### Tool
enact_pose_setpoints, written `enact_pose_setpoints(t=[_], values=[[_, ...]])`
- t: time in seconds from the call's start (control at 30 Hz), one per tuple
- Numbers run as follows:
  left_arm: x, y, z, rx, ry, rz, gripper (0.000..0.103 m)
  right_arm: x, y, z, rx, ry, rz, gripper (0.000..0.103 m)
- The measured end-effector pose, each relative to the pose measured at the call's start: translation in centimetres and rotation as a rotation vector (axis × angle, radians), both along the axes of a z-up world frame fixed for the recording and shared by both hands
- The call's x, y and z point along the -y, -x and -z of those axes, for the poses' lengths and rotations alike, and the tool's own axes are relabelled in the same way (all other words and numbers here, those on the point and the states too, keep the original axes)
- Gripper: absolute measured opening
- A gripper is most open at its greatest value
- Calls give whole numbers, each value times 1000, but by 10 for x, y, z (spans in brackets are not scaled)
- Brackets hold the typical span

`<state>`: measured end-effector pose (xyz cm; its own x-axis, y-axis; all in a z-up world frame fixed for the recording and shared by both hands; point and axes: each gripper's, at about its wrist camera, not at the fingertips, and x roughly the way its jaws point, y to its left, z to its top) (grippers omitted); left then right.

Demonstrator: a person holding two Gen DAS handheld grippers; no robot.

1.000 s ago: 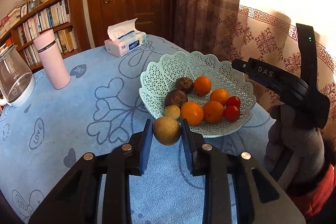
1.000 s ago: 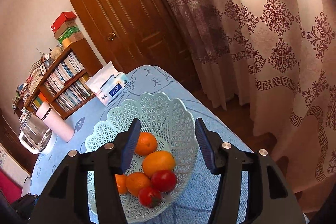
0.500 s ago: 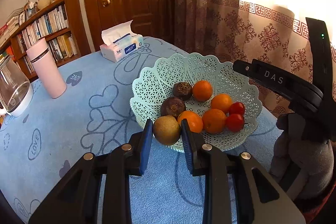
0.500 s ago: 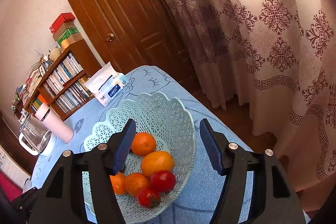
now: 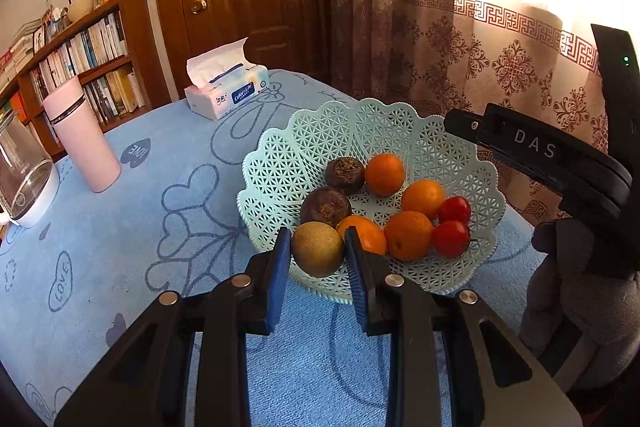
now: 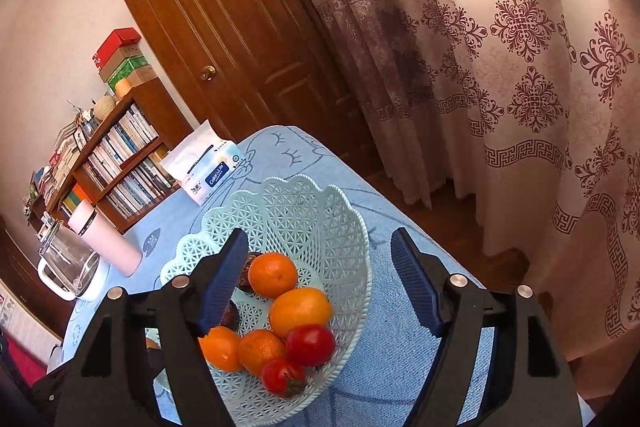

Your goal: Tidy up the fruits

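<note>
Because the basket [image 5: 472, 163] at frame centre collects the fruit, the left gripper [image 5: 317, 254] clamps a pear [image 5: 318, 254] at its near rim, while the right gripper [image 6: 320, 287] waits wide apart, holding nothing.

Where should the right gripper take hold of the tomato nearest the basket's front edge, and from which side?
Grip the front tomato across its round middle, coming straight down from above. An orange and the second tomato press close behind, and the basket wall curves up beside it, so only the top is free.
</note>
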<state>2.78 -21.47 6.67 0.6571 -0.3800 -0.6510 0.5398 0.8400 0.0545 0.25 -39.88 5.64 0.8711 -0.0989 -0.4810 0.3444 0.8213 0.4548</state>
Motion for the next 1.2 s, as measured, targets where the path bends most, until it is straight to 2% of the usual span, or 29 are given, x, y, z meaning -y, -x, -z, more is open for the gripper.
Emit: enact_pose_setpoints(t=[0.03,0.07,0.1,0.13,0.17,0.2,0.3,0.37,0.43,0.73,0.9,1.1,1.13,1.2], values=[[1,0,1,-3,0,6,29,0,0,0,0,1,-1,75],[2,-1,2,-7,-3,8,35,0,0,0,0,1,-1,75],[2,-1,3,-10,-6,5,44,0,0,0,0,1,-1,76],[1,-1,3,0,-2,-5,66,0,0,0,1,-1,1,78],[-1,0,2,21,6,-14,74,0,0,0,2,-3,5,80],[-1,1,1,34,5,-17,74,1,1,0,5,-7,10,84],[-2,1,2,28,-1,-15,75,4,3,0,9,-16,25,86],[-3,2,2,34,0,-22,85,6,4,0,10,-24,30,91],[-5,3,2,49,-10,-36,90,9,6,0,15,-37,36,96],[-11,6,4,109,-80,-95,91,15,17,-3,24,-53,75,99],[-17,9,1,148,-95,-129,91,6,24,-5,20,14,60,100],[-26,10,-3,176,-89,-170,91,-17,40,-3,3,134,-14,100],[-27,10,-3,178,-91,-182,95,-19,44,-2,3,142,-23,100],[-29,9,-4,190,-98,-206,98,-22,49,0,4,148,-40,100]])
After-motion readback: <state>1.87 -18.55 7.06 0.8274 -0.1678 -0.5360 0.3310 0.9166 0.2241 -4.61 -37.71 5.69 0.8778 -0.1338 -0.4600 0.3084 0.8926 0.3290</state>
